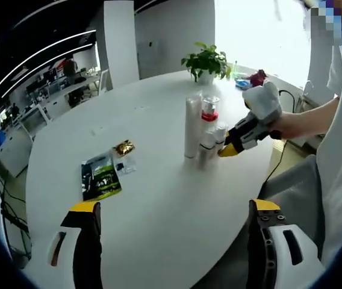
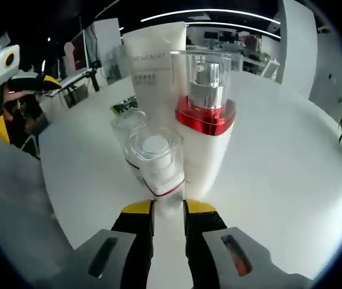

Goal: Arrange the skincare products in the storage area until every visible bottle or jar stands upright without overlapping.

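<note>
Open-plan office beyond; round white desk [image 1: 159, 198] carrying a cluster of skincare products near its far right edge: tall white tube [image 2: 159, 72], red-collared pump bottle [image 2: 206, 108], two small clear-capped bottles. Right hand-held gripper [image 2: 168, 220] pinching the nearer small bottle [image 2: 157, 165] low on its body, just beside its twin. Best kept vertical, set down clear of neighbours, released gently. Left hand-held gripper [image 1: 174, 220] spread wide, well apart, near the sachets [image 1: 102, 176].

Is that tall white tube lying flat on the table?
No, the tall white tube stands upright on the round white table, in a cluster with the smaller bottles beside the right gripper.
</note>
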Demonstrator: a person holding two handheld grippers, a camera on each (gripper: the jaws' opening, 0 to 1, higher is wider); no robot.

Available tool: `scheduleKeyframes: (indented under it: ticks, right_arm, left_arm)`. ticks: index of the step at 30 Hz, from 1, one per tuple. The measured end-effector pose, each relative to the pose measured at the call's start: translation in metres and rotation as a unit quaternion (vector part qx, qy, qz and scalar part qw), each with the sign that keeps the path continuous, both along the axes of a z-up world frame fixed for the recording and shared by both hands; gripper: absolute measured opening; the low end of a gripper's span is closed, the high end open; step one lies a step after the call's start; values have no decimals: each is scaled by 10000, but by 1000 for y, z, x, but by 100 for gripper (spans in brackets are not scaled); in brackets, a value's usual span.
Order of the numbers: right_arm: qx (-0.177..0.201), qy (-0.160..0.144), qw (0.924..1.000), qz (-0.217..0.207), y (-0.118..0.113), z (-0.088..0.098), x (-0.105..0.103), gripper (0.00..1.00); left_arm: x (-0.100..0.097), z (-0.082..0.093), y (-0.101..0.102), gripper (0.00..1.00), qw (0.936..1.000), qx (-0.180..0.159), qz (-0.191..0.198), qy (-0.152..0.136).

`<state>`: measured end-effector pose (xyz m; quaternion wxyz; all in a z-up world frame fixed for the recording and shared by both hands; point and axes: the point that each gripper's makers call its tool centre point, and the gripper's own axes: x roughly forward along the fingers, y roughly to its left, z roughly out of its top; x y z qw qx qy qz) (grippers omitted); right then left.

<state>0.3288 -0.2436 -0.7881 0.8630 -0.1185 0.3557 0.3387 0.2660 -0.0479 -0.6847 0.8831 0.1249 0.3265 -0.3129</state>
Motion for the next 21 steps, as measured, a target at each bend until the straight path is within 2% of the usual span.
scheduleKeyframes:
  ticks: [12,21]
  right_arm:
    - [-30,3,9998,210,1,-2,1,21]
    - [2,113,9998,165,1,2,-6,31]
  left_arm:
    - [-2,-1,3,96,10000,44,33,1]
    - [-1,3,5,96,9999,56,105,-34]
